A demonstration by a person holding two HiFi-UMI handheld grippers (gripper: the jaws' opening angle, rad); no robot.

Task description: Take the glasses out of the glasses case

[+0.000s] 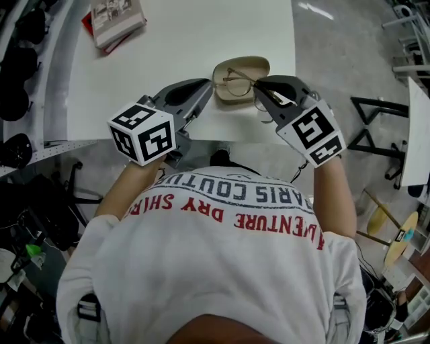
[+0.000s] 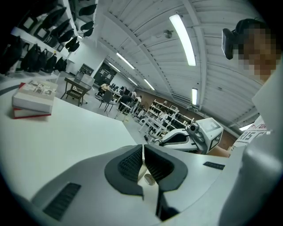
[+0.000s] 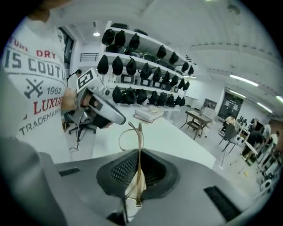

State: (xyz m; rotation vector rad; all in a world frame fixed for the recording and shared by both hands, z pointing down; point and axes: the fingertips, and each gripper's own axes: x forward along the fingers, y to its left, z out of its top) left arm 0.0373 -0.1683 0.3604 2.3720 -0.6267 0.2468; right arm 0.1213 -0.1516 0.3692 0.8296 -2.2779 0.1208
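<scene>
An open beige glasses case (image 1: 250, 68) lies near the front edge of the white table (image 1: 168, 54). Thin gold-framed glasses (image 1: 236, 82) hang just over the case. My right gripper (image 1: 261, 86) is shut on them: in the right gripper view one temple of the glasses (image 3: 139, 145) runs between the pads of that gripper (image 3: 139, 153), and a lens ring sticks out beyond. My left gripper (image 1: 203, 88) hovers just left of the case. In the left gripper view its pads (image 2: 143, 151) stand together with nothing between them. The case is hidden in both gripper views.
Stacked books (image 1: 115, 20) lie at the table's far left corner, also seen from the left gripper (image 2: 33, 99). The table's front edge runs just under both grippers. Black chair frames (image 1: 376, 127) stand on the floor to the right.
</scene>
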